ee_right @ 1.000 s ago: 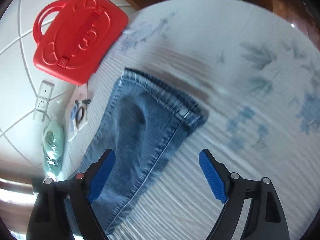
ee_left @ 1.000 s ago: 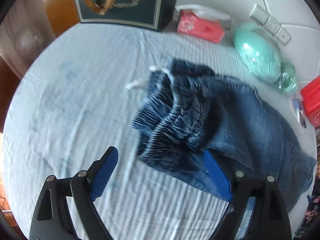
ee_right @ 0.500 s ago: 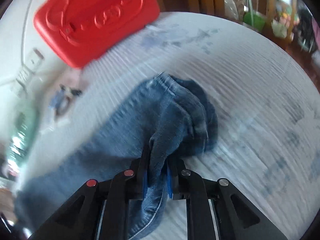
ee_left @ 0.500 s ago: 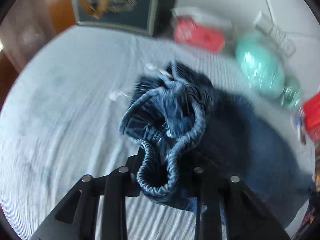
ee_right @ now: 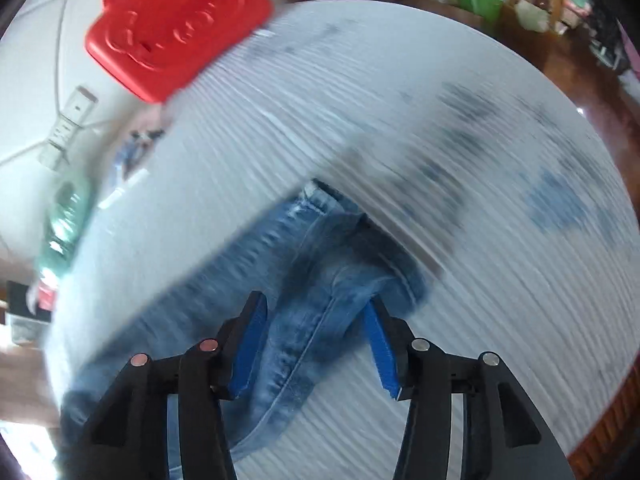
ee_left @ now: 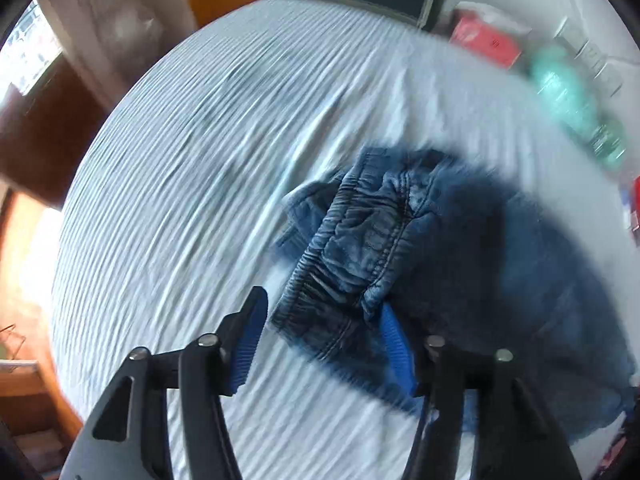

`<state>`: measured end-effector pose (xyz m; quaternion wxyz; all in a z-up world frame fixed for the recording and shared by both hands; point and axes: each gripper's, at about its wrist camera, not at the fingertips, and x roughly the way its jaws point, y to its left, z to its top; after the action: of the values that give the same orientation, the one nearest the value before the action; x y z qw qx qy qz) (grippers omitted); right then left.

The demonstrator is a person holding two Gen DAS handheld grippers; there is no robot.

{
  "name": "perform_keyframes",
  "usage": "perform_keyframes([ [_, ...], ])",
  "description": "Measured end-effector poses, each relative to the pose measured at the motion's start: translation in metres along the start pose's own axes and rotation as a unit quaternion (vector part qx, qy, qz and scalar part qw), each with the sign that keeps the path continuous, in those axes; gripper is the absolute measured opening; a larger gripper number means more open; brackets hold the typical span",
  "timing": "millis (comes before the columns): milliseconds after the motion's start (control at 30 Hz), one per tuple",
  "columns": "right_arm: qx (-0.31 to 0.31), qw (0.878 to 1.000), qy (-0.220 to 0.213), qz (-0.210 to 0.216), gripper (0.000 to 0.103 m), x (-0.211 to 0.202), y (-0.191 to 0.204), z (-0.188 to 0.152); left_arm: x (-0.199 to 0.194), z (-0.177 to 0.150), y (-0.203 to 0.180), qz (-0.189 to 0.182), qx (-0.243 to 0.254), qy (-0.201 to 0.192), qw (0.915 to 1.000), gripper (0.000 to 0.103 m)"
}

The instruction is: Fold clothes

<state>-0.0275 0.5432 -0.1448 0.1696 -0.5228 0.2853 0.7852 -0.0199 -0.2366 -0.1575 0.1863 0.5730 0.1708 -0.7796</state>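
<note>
Left gripper (ee_left: 320, 344) and right gripper (ee_right: 316, 344): jaws have just been opening, both stand apart, denim between but unpressed. I see the jeans (ee_right: 304, 312) on the striped bed (ee_right: 500, 320), long axis lower left to centre. Left view alone shows the waistband (ee_left: 360, 248); right alone the hem (ee_right: 320, 196). Red case (ee_right: 180, 32) upper left.

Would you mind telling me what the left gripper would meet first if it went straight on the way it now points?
Most likely the bunched waistband of the jeans, lying right ahead of the open left gripper on the striped bedsheet; blur makes depth uncertain.
</note>
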Motion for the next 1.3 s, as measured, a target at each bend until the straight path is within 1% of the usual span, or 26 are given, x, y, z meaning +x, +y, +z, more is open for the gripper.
perform_keyframes([
  [33, -0.001, 1.0, -0.006, -0.003, 0.066, -0.007, -0.005, -0.006, -0.003, -0.004, 0.006, -0.003, -0.003, -0.001, 1.0, 0.064],
  [67, -0.003, 1.0, -0.011, -0.004, 0.082, -0.013, -0.009, -0.01, -0.011, -0.005, 0.009, -0.006, -0.005, -0.009, 0.9999, 0.065],
  [100, -0.007, 1.0, -0.015, -0.004, 0.089, -0.018, -0.011, -0.013, -0.02, -0.004, 0.013, -0.005, -0.007, -0.021, 0.9998, 0.065],
  [200, -0.029, 0.999, -0.036, -0.003, 0.089, -0.038, -0.012, -0.013, -0.056, 0.006, 0.015, 0.007, -0.005, -0.071, 0.9974, 0.066],
  [233, -0.034, 0.998, -0.047, 0.0, 0.089, -0.046, -0.01, -0.012, -0.066, 0.011, 0.014, 0.001, -0.002, -0.084, 0.9965, 0.072],
  [300, -0.035, 0.997, -0.062, 0.013, 0.089, -0.056, -0.008, -0.003, -0.074, 0.021, 0.004, -0.011, 0.015, -0.098, 0.9951, 0.08],
  [367, -0.034, 0.996, -0.076, 0.028, 0.089, -0.065, -0.007, 0.007, -0.072, 0.027, -0.008, -0.005, 0.037, -0.098, 0.9945, 0.08],
  [467, -0.054, 0.995, -0.075, 0.036, 0.088, -0.065, -0.003, 0.024, -0.049, 0.037, -0.024, 0.005, 0.054, -0.076, 0.9956, 0.08],
  [533, -0.073, 0.995, -0.06, 0.034, 0.074, -0.054, 0.004, 0.035, -0.025, 0.044, -0.03, 0.01, 0.056, -0.054, 0.997, 0.08],
  [567, -0.083, 0.995, -0.05, 0.031, 0.064, -0.048, 0.008, 0.039, -0.016, 0.044, -0.031, 0.014, 0.055, -0.044, 0.9974, 0.08],
  [600, -0.09, 0.995, -0.039, 0.027, 0.059, -0.041, 0.012, 0.041, -0.006, 0.043, -0.032, 0.017, 0.054, -0.035, 0.9978, 0.08],
  [667, -0.106, 0.994, -0.018, 0.025, 0.057, -0.022, 0.018, 0.045, 0.012, 0.04, -0.032, 0.023, 0.055, -0.018, 0.9981, 0.08],
  [767, -0.121, 0.992, -0.002, 0.025, 0.057, 0.003, 0.028, 0.049, 0.032, 0.037, -0.033, 0.025, 0.059, 0.002, 0.9979, 0.08],
  [833, -0.123, 0.992, 0.004, 0.021, 0.058, 0.018, 0.03, 0.052, 0.044, 0.036, -0.034, 0.027, 0.061, 0.01, 0.9977, 0.08],
  [900, -0.125, 0.992, 0.009, 0.017, 0.061, 0.032, 0.032, 0.055, 0.047, 0.035, -0.037, 0.034, 0.068, 0.006, 0.9971, 0.08],
  [967, -0.128, 0.992, 0.015, 0.009, 0.062, 0.047, 0.034, 0.057, 0.045, 0.035, -0.041, 0.04, 0.073, -0.005, 0.9965, 0.072],
  [1000, -0.132, 0.991, 0.018, 0.0, 0.056, 0.054, 0.035, 0.057, 0.04, 0.035, -0.042, 0.038, 0.069, -0.013, 0.9968, 0.06],
  [1033, -0.137, 0.99, 0.023, -0.008, 0.043, 0.06, 0.036, 0.055, 0.035, 0.034, -0.043, 0.037, 0.065, -0.022, 0.997, 0.045],
  [1067, -0.142, 0.989, 0.028, -0.016, 0.001, 0.063, 0.039, 0.053, 0.03, 0.034, -0.044, 0.036, 0.061, -0.03, 0.9971, 0.039],
  [1100, -0.142, 0.99, 0.018, -0.02, 0.001, 0.059, 0.039, 0.054, 0.025, 0.035, -0.044, 0.031, 0.053, -0.038, 0.9974, 0.034],
  [1167, -0.132, 0.991, -0.025, -0.022, 0.001, 0.039, 0.036, 0.058, 0.008, 0.037, -0.037, 0.018, 0.024, -0.068, 0.9973, 0.033],
  [1233, -0.121, 0.99, -0.068, -0.024, 0.001, 0.019, 0.032, 0.062, -0.003, 0.039, -0.031, 0.012, 0.0, -0.101, 0.9948, 0.033],
  [1267, -0.116, 0.99, -0.075, -0.021, 0.001, 0.015, 0.031, 0.066, 0.0, 0.043, -0.03, 0.015, -0.007, -0.104, 0.9944, 0.033],
  [1300, -0.11, 0.991, -0.072, -0.014, 0.001, 0.014, 0.029, 0.073, 0.009, 0.05, -0.03, 0.021, -0.008, -0.092, 0.9955, 0.033],
])
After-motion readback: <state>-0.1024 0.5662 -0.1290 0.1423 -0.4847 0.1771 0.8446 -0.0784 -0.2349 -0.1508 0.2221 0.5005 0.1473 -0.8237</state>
